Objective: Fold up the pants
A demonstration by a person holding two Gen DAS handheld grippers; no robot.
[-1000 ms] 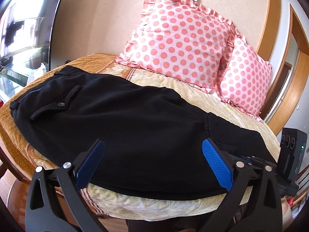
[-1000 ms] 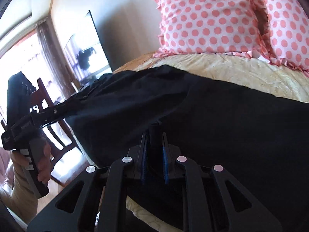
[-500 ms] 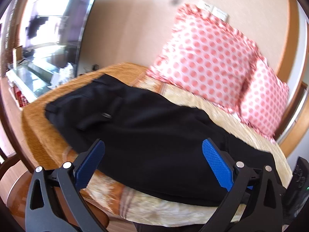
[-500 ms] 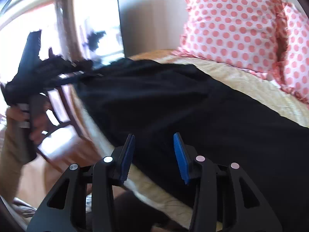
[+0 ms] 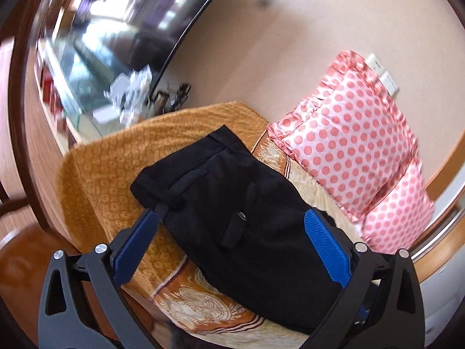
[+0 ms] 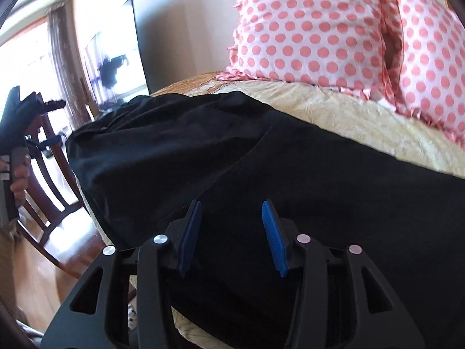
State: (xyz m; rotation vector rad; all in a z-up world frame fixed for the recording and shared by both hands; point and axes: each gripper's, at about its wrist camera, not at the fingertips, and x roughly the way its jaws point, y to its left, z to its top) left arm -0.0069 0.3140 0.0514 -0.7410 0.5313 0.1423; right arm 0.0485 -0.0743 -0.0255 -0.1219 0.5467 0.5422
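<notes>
Black pants lie flat along the bed, waist end with a buttoned back pocket in the left wrist view. They also fill the right wrist view. My left gripper is wide open and empty, low over the waist end. My right gripper is open and empty, just above the black cloth near the bed's front edge. The left gripper also shows at the far left of the right wrist view, held in a hand.
The bed has an orange and cream patterned cover. Two pink polka-dot pillows lean on the wall behind. A dark TV screen stands left of the bed. A wooden chair stands by the bed's left side.
My right gripper has opened and let go of the pants. My left gripper has swung left toward the waist end, still open.
</notes>
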